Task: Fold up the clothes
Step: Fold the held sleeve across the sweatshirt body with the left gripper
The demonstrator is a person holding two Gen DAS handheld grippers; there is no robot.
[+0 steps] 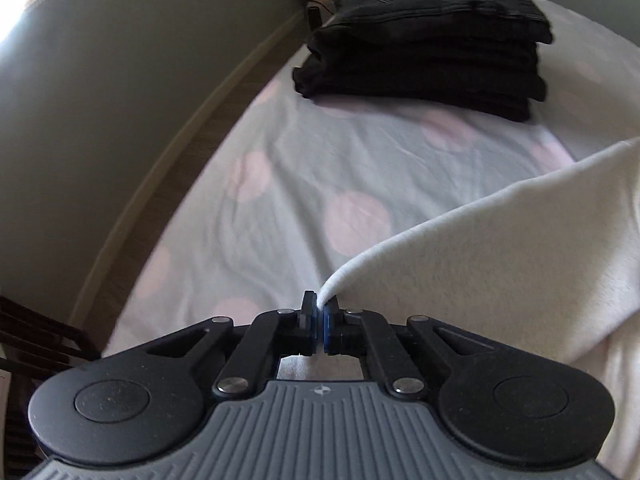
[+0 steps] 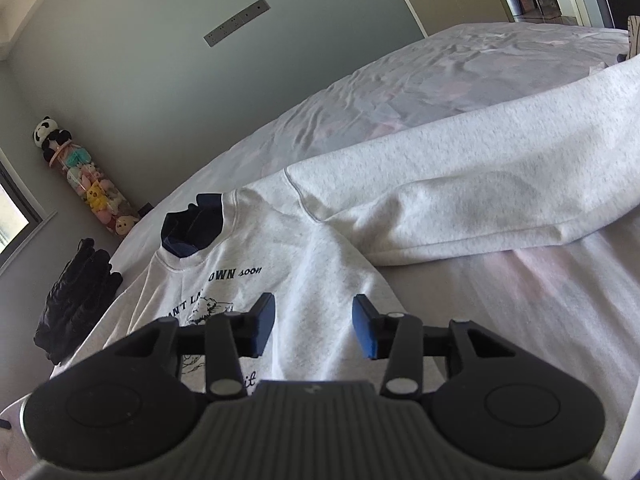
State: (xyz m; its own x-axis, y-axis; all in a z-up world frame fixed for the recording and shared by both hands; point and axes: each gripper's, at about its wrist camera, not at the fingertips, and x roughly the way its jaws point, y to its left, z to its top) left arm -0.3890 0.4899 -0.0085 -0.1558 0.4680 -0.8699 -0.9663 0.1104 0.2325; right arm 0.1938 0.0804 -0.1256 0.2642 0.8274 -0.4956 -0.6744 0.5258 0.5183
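Left tongs (image 1: 319,322) pinch a lifted edge of the white sweatshirt (image 2: 320,248), which lies print-up on the bed (image 1: 320,168); right tongs (image 2: 314,330) hover wide above its chest, gripping nothing

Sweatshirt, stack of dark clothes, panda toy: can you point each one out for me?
Sweatshirt (image 2: 320,240): right wrist view, on its chest beside the collar.
Stack of dark clothes (image 1: 432,48): left wrist view, on the front of the pile.
Panda toy (image 2: 44,132): right wrist view, on its head.
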